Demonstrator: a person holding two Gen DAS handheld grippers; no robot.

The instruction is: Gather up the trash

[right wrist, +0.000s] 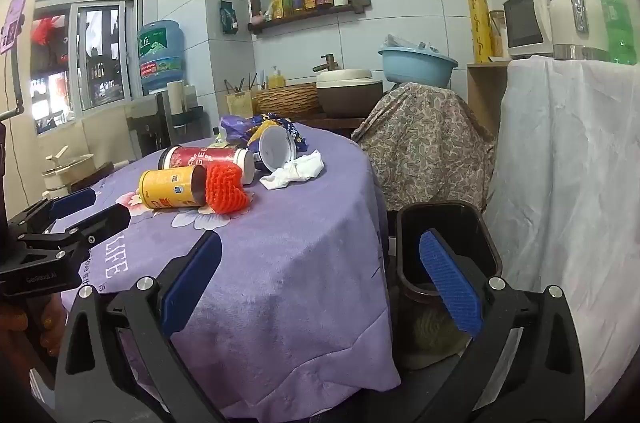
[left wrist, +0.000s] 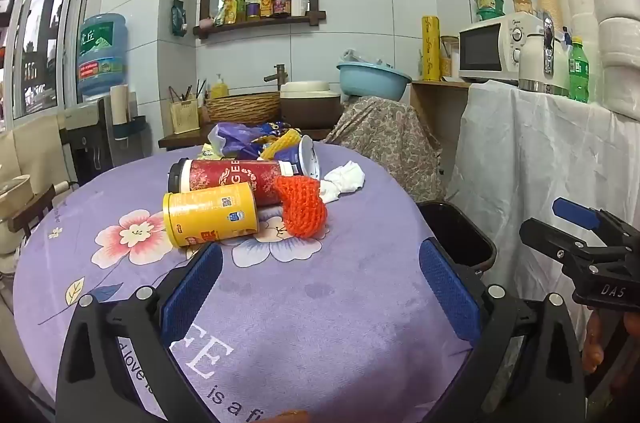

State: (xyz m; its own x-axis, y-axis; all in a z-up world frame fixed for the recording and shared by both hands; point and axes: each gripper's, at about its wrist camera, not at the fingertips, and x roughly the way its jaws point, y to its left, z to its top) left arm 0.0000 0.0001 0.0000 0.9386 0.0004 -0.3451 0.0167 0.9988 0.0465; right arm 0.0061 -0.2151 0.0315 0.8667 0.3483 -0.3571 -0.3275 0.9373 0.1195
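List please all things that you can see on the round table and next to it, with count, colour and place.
yellow can: 1, yellow, lying at pile's near end
red canister: 1, red, lying behind yellow can
knitted piece: 1, orange, against both cans
tissue: 1, white, crumpled, pile's right
paper cup: 1, white-blue, on its side
wrappers: several, purple and yellow, far end
tablecloth: 1, purple, floral
trash bin: 1, dark, right of table
left gripper: open
right gripper: open

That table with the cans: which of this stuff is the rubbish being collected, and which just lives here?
For the job: yellow can, red can, crumpled tissue, orange knitted piece, wrappers, black bin.

Just there: microwave, blue basin, water jug, green bottle.
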